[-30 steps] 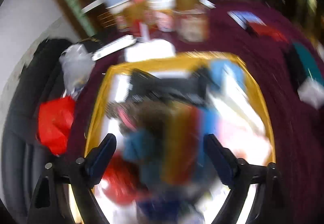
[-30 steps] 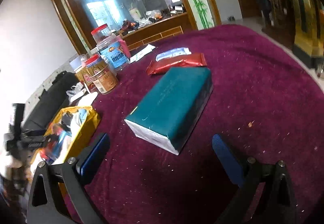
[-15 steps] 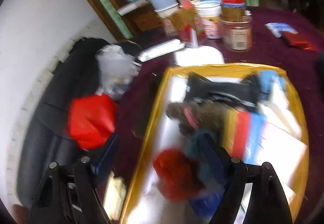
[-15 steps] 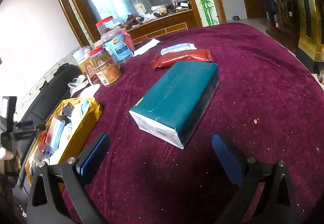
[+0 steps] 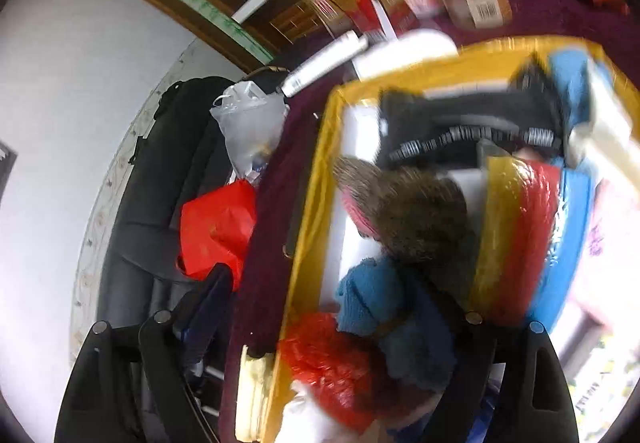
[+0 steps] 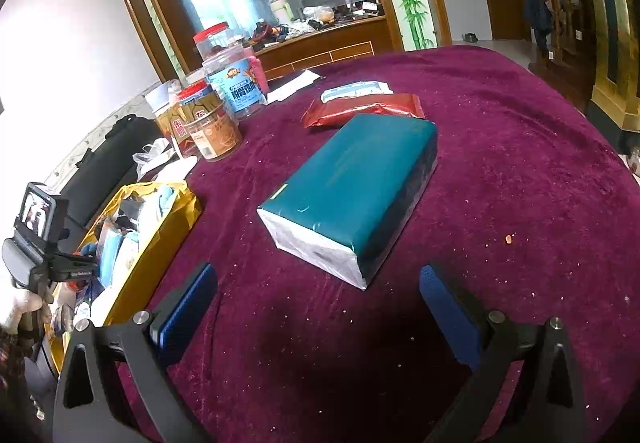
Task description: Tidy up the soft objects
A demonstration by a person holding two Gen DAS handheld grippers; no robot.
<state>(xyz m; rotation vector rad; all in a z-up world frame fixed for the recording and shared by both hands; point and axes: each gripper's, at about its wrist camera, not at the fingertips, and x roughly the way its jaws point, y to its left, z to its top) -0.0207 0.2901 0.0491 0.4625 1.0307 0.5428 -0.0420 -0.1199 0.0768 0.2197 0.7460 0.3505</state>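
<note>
A yellow box holds several soft things: a brown furry toy, a blue cloth, a red crinkly bundle, and a yellow-red-blue striped pack. My left gripper is open over the box's near left corner, its left finger outside the rim. The box also shows in the right wrist view. My right gripper is open and empty above the maroon cloth, just short of a teal tissue pack.
Jars stand at the back left of the table. A red foil packet and a white packet lie beyond the tissue pack. A black chair with a red bag and clear bag stands left of the table.
My left gripper has swung left and come closer to the box, now over its left rim. My right gripper has barely moved, drawing slightly nearer the teal pack.
</note>
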